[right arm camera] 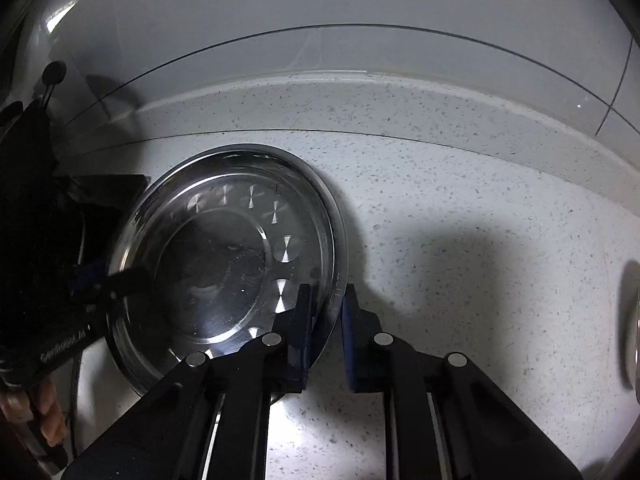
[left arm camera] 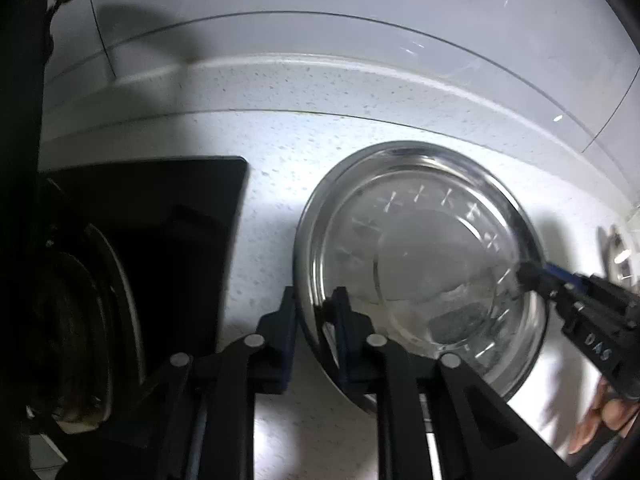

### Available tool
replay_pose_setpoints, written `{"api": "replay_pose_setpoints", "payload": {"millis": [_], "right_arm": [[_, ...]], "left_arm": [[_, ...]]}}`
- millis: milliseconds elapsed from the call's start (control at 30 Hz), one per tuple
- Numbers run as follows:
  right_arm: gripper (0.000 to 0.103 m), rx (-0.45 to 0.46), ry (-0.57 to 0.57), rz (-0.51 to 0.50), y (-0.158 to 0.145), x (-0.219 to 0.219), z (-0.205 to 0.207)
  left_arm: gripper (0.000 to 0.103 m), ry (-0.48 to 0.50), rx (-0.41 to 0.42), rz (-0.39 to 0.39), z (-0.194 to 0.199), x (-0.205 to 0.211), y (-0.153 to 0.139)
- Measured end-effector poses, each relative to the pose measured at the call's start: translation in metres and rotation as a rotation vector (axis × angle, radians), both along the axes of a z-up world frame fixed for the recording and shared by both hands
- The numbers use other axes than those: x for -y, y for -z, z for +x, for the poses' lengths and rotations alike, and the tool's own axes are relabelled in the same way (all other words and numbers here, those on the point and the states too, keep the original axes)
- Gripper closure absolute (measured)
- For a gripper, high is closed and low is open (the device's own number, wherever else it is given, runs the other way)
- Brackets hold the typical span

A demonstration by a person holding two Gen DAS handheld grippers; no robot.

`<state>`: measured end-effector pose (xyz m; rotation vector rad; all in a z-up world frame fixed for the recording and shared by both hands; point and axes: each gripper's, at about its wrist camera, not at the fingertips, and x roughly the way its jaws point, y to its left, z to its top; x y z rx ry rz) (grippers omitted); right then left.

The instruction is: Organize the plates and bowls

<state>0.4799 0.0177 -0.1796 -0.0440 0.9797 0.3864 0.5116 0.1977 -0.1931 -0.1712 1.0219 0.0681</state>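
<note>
A shiny steel plate point(left arm camera: 320, 216) point(right arm camera: 320, 200) lies on the white speckled counter, with a clear cut-glass bowl point(left arm camera: 424, 240) point(right arm camera: 224, 248) nested in it. My left gripper point(left arm camera: 314, 320) is shut on the plate's near-left rim, one blue-padded finger outside and one inside. My right gripper point(right arm camera: 326, 320) is shut on the opposite rim in the same way. Each wrist view shows the other gripper at the far side of the plate: the right gripper point(left arm camera: 528, 276) and the left gripper point(right arm camera: 132, 276). Whether the glass rim is also pinched I cannot tell.
A black hob point(left arm camera: 160, 232) point(right arm camera: 104, 192) with a burner point(left arm camera: 80, 320) sits just left of the plate. Behind runs a raised counter ledge point(left arm camera: 320, 84) under a tiled wall. Another metal dish point(left arm camera: 616, 252) point(right arm camera: 634, 320) shows at the right edge. A person's fingers point(left arm camera: 600, 416) point(right arm camera: 40, 412) hold the grippers.
</note>
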Motion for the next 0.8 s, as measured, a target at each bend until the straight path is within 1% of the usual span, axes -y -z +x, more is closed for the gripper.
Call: {"api": "replay_pose_setpoints", "payload": {"millis": [267,433,633,767,800], "right_arm": [[0.090,0.002,0.029,-0.029,0.002,0.027,-0.027],[0.090,0.019,0.045,-0.037,-0.010,0.042,-0.055],[0.090,0.039,0.056,-0.017,-0.029,0.058,-0.098],[0.090,0.070,0.046,-0.004,-0.045,0.063,-0.135],[0.090,0.074,0.042,-0.002,-0.049,0.065,-0.145]], "left_arm": [[0.091,0.061,0.008,-0.071,-0.014,0.011,0.006],[0.092,0.090,0.035,-0.096,-0.039,0.021,-0.007],[0.091,0.116,0.086,-0.081,-0.092,0.037,-0.040],[0.091,0.117,0.112,-0.066,-0.135,0.044,-0.058],[0.091,0.116,0.114,-0.069,-0.154,0.046,-0.062]]}}
